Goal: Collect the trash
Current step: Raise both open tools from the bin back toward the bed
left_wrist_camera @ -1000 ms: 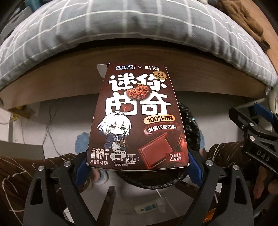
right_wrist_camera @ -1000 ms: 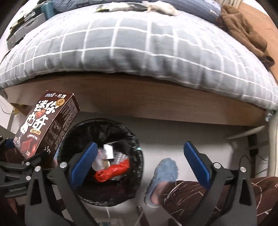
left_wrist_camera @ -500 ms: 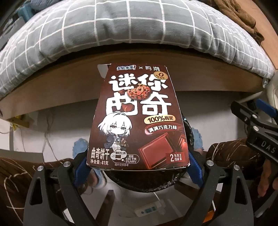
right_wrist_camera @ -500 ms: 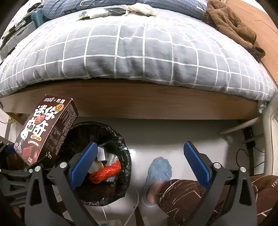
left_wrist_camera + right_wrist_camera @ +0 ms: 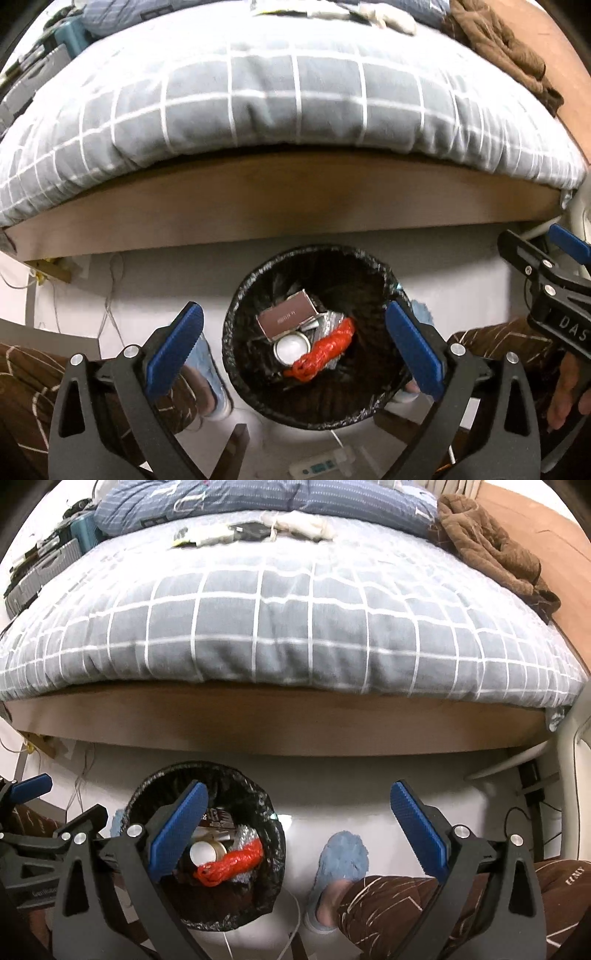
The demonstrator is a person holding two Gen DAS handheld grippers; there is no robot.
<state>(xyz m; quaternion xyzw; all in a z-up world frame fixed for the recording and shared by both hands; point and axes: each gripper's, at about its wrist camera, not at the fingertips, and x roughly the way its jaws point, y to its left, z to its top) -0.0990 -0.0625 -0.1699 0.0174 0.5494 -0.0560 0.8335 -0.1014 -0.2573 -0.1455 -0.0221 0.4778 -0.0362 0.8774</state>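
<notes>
Bin (image 5: 236, 325) btwn slippers (image 5: 341, 860); bed (image 5: 295, 195) behind; cable (image 5: 110, 306) nr

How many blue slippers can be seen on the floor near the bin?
2: left slipper behind the left hand-held gripper's finger, beside the bin; right slipper on the bin's other side.

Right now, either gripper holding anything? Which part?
Nothing held. Left gripper open over the bin, box inside; right gripper open, empty.
</notes>
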